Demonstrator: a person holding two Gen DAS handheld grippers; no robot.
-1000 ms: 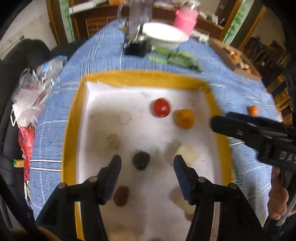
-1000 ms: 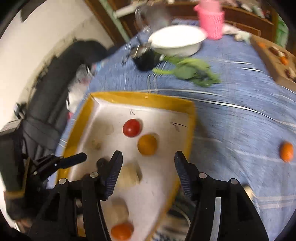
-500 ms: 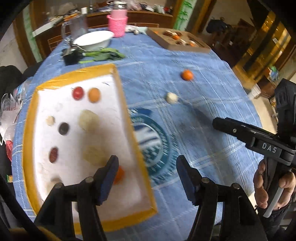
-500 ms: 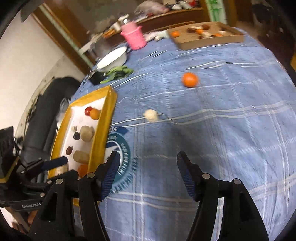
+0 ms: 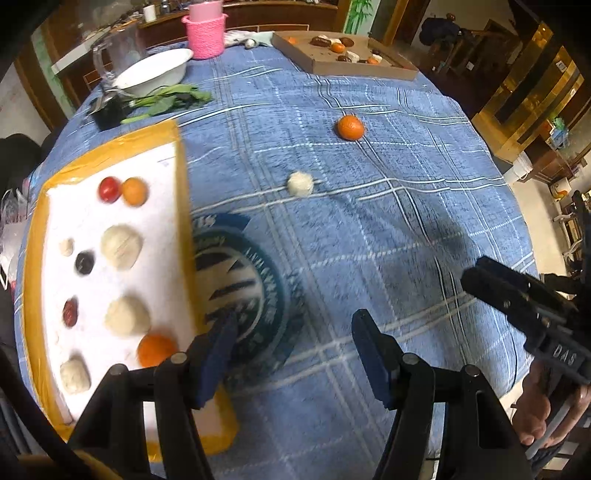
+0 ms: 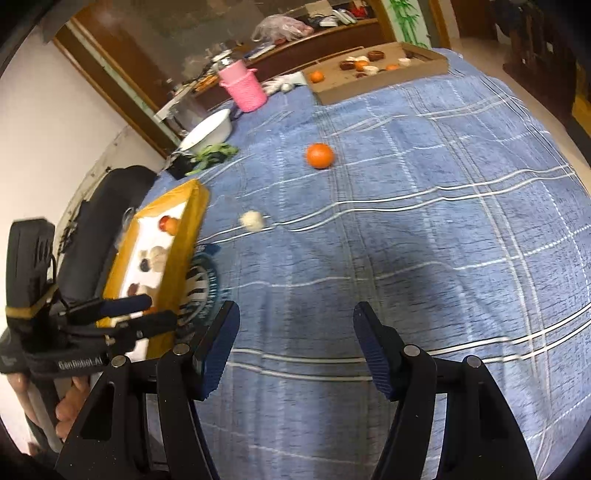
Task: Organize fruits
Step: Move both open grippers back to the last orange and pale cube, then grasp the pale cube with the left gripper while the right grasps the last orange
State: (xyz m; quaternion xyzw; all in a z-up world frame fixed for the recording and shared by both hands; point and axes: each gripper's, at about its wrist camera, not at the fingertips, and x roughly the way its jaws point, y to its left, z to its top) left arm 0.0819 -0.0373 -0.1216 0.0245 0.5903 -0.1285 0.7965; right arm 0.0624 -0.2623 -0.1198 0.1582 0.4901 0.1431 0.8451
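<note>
A yellow-rimmed white tray (image 5: 183, 206) lies at the left of the blue cloth and holds several fruits, among them a red tomato (image 5: 109, 189) and an orange (image 5: 134, 191). An orange (image 5: 350, 127) and a small white fruit (image 5: 300, 183) lie loose on the cloth; they also show in the right wrist view as the orange (image 6: 320, 155) and white fruit (image 6: 252, 220). My left gripper (image 5: 291, 350) is open and empty beside the tray's right rim. My right gripper (image 6: 295, 343) is open and empty over bare cloth, well short of both loose fruits.
At the far edge stand a cardboard box (image 5: 343, 55) with several fruits, a pink basket (image 5: 205, 34), a white bowl (image 5: 153, 72), a glass jug (image 5: 114, 55) and green leaves (image 5: 170, 100). The table edge drops off to the right.
Both grippers have swung right from above the tray to over the open cloth. The loose orange and white fruit have come into view. Both stay open.
</note>
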